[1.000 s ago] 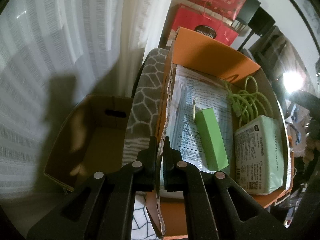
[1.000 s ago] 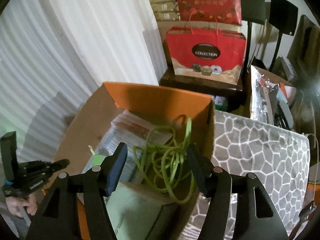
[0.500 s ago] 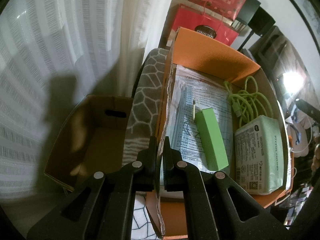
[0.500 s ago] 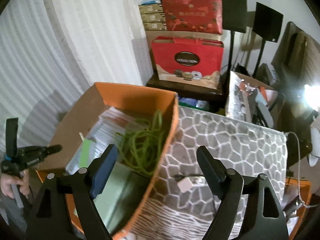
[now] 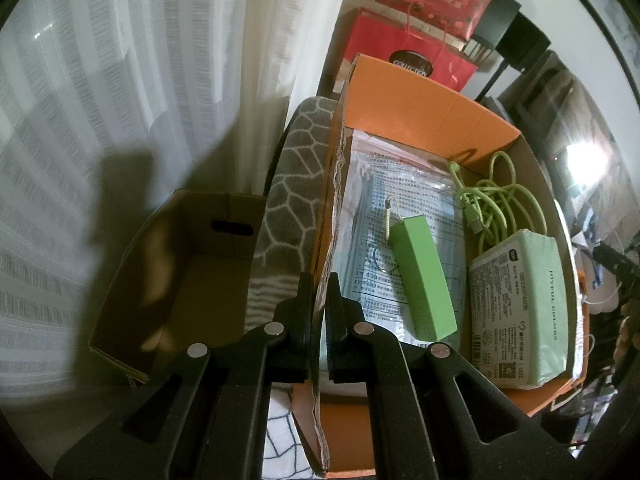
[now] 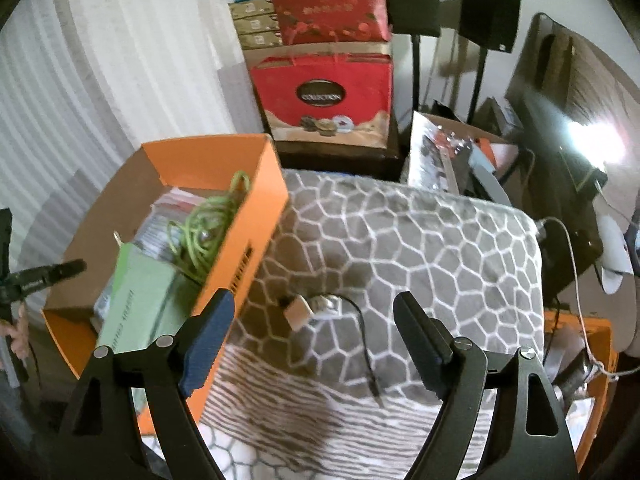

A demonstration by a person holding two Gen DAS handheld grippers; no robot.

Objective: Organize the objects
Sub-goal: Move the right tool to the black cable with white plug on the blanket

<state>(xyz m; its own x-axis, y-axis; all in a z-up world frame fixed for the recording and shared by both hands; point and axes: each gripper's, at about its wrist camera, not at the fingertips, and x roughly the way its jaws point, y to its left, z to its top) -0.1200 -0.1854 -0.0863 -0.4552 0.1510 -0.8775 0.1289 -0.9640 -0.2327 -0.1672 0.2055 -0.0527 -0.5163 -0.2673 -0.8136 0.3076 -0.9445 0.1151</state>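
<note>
An orange box point(image 5: 420, 96) sits on a grey patterned blanket point(image 6: 400, 240). It holds a green power bank point(image 5: 420, 276), a coiled green cable point(image 5: 504, 208), a pale green pack point(image 5: 524, 308) and a bag of printed sheets point(image 5: 400, 184). My left gripper point(image 5: 319, 292) is shut on the box's left cardboard wall. That gripper also shows in the right wrist view at the far left point(image 6: 48, 274). My right gripper point(image 6: 314, 298) is open over the blanket, beside the orange box point(image 6: 256, 200). A small beige charger cube point(image 6: 298, 312) with a black cable point(image 6: 366, 340) lies between its fingers, untouched.
An open brown carton point(image 5: 192, 264) stands left of the blanket, by the white curtain point(image 5: 120, 80). Red gift bags point(image 6: 324, 92) are stacked behind. A cluttered carton point(image 6: 448, 152) and a dark screen with glare point(image 6: 560, 152) stand at the right. Another orange box point(image 6: 596, 344) peeks out at the blanket's right edge.
My right gripper has swung right, from over the orange box to over the blanket, and its jaws have spread wider. The left gripper has kept its grip and place.
</note>
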